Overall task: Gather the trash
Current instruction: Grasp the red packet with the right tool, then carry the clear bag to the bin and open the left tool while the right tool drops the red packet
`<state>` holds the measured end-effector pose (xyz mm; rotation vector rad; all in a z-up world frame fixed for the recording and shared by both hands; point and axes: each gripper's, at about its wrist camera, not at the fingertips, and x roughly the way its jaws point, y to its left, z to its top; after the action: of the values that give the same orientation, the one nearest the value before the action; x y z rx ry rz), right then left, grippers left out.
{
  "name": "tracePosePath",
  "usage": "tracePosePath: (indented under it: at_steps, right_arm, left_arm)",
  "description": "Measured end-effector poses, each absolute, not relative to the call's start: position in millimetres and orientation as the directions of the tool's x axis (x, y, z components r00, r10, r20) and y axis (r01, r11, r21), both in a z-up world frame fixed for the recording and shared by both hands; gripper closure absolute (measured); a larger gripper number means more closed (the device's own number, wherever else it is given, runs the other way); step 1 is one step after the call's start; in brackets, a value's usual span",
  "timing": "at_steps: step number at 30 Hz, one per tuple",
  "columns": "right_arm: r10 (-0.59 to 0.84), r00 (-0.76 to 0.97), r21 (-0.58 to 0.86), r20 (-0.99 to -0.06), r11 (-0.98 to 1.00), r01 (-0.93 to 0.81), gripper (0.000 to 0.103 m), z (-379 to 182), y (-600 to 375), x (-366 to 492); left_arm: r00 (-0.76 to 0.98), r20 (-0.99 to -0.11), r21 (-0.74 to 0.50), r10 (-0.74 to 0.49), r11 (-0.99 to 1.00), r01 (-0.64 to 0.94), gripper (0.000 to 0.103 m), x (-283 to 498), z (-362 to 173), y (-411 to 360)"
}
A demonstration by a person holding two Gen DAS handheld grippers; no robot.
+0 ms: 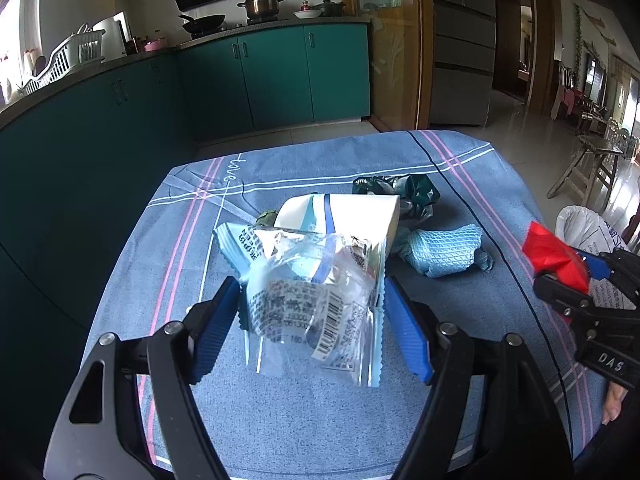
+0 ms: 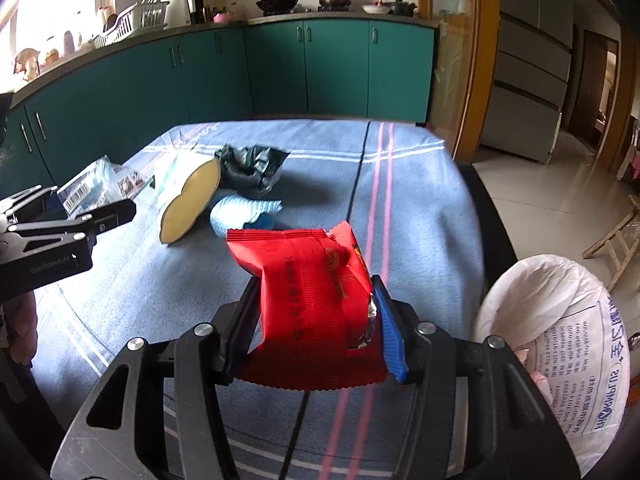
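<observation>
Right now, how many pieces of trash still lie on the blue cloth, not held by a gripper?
3, perhaps more hidden: the white pouch in the middle, the dark crumpled wrapper behind it, and the light blue rag beside it.

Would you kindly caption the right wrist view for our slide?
Right hand-held gripper grips a red wrapper above the blue tablecloth, beside a lined bin.

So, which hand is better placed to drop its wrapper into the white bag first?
Right. Its gripper holds the red wrapper beside the white bag. The left gripper, with its clear wrapper, is farther from it.
</observation>
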<state>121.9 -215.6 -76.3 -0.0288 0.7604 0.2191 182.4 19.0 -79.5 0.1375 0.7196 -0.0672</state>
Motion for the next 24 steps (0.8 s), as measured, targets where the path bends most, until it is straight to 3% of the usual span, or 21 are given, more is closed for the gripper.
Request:
tracePosePath:
  at_steps: [9,24]
  right_arm:
    - [0.163,0.759,0.083,-0.631,0.986,-0.142,0.049,-55,-247,109]
    - [0.133,0.763,0.076,-0.633,0.991,-0.11,0.049,-58,-258,104]
  left_arm:
    - [0.76,-0.65,0.116,-0.008,0.987,0.11,0.029,177,-80,13]
    - [0.764,-0.645,0.14,-0.01,0.981,0.131,0.029,174,-84,-1]
